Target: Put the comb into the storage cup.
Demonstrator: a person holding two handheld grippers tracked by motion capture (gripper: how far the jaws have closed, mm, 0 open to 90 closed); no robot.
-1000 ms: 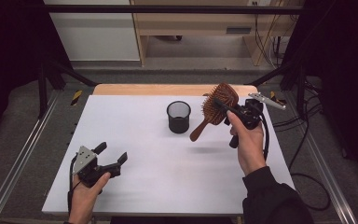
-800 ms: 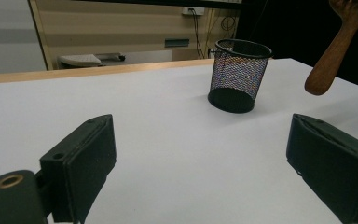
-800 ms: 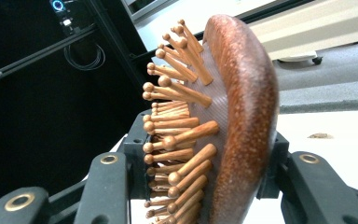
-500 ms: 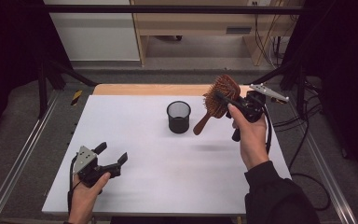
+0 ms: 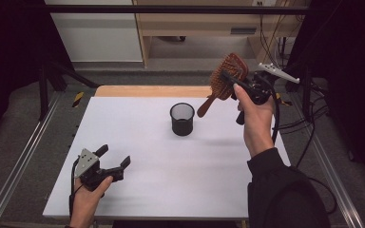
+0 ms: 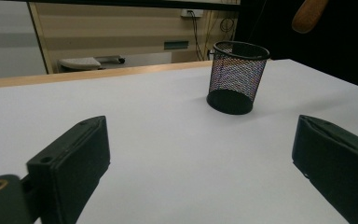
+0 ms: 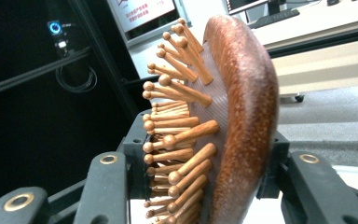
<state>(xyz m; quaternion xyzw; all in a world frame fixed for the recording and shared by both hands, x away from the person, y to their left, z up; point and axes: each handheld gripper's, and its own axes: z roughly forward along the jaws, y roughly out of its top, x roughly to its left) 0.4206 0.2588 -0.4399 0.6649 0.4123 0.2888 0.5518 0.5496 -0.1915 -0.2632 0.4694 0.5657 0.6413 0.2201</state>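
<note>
A wooden paddle hairbrush (image 5: 206, 105) is held in the air over the table's far right, head up and handle slanting down toward a black mesh cup (image 5: 182, 119). My right gripper (image 5: 228, 78) is shut on the brush head. In the right gripper view its jaws clamp the bristled head (image 7: 242, 116) from both sides. My left gripper (image 5: 114, 156) rests low at the near left of the white table (image 5: 171, 190). Its jaws have just been opening and stand open with nothing between them. The left gripper view looks between the black pads (image 6: 74, 158) at the cup (image 6: 235, 77), with the brush's handle tip (image 6: 310, 14) above.
The cup stands upright alone near the table's middle back. A wooden strip (image 5: 152, 90) runs along the far edge. Metal rails (image 5: 24, 156) flank the table on the left, and cables (image 5: 304, 123) hang at the right. A pale desk (image 5: 195, 23) stands behind.
My right hand has lifted the brush higher above the table's far right. The left hand has stayed where it was.
</note>
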